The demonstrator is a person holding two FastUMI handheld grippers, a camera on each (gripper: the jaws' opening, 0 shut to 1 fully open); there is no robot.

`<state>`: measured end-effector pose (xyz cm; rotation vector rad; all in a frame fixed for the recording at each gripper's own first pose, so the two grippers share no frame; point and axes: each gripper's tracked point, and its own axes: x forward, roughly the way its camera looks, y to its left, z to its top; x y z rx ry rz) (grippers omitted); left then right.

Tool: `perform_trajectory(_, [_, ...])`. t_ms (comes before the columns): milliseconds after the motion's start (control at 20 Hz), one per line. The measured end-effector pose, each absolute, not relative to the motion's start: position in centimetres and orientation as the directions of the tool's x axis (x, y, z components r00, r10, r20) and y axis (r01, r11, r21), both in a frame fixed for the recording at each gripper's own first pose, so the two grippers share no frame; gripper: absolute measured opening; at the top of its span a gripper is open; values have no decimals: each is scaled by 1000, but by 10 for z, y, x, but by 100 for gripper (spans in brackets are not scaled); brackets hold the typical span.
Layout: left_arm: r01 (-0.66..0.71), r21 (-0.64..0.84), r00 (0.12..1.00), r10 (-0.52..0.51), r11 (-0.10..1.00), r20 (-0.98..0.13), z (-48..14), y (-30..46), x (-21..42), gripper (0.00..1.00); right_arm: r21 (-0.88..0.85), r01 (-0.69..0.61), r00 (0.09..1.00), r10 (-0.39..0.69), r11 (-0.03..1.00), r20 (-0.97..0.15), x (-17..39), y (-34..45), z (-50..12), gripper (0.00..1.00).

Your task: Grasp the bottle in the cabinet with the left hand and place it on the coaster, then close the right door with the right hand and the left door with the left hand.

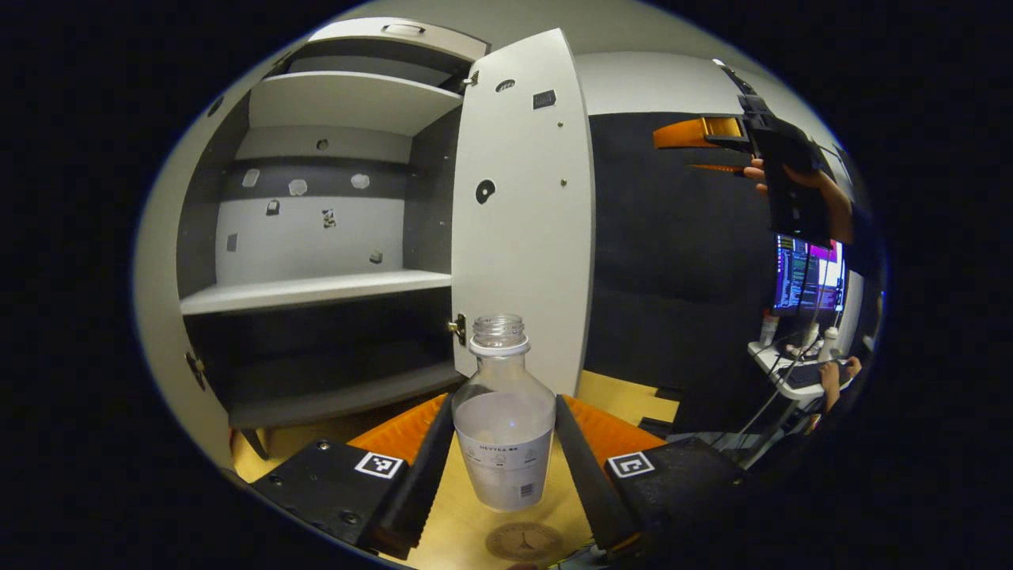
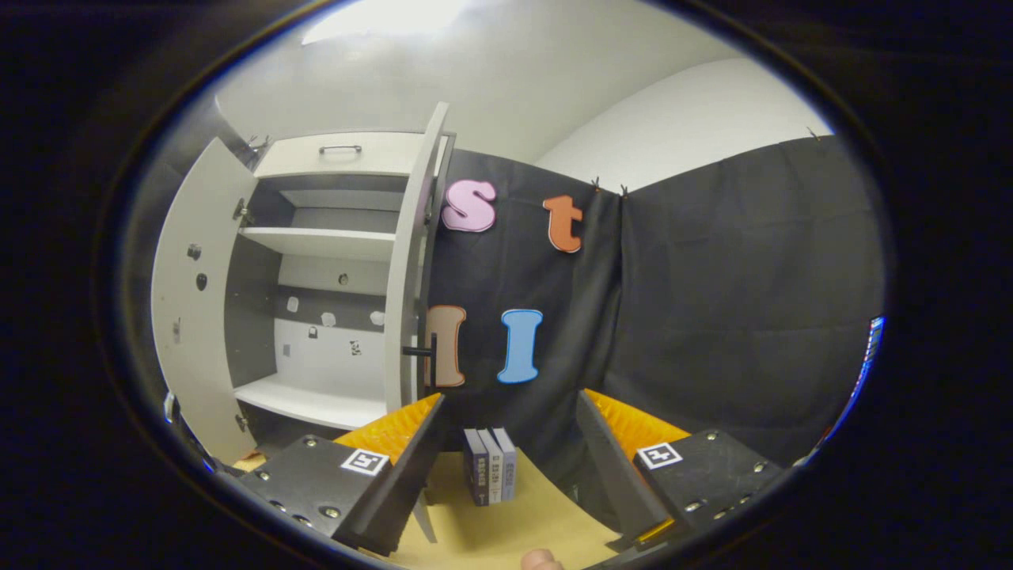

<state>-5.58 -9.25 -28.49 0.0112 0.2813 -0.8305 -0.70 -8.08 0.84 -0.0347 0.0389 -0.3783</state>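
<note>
A clear uncapped bottle with a white label stands upright between my left gripper's fingers, which press on both its sides. Its base hangs just above and behind a round brown coaster on the yellow table. Behind it, the grey cabinet has both doors swung out; the right door stands just behind the bottle. In the right gripper view my right gripper is open and holds nothing, with the right door edge-on and the left door to its left. A hand holds that right gripper high at the right.
Three books stand upright on the table against the black cloth wall, just beyond the right gripper's fingers. A lit monitor and a cluttered desk sit off to the far right, where another person's hand rests.
</note>
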Motion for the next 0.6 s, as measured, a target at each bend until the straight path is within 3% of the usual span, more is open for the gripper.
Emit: perform_trajectory(600, [595, -205, 700, -626, 777, -343, -376, -67, -79, 80, -74, 307, 949, -311, 949, -46, 2, -79, 8, 98])
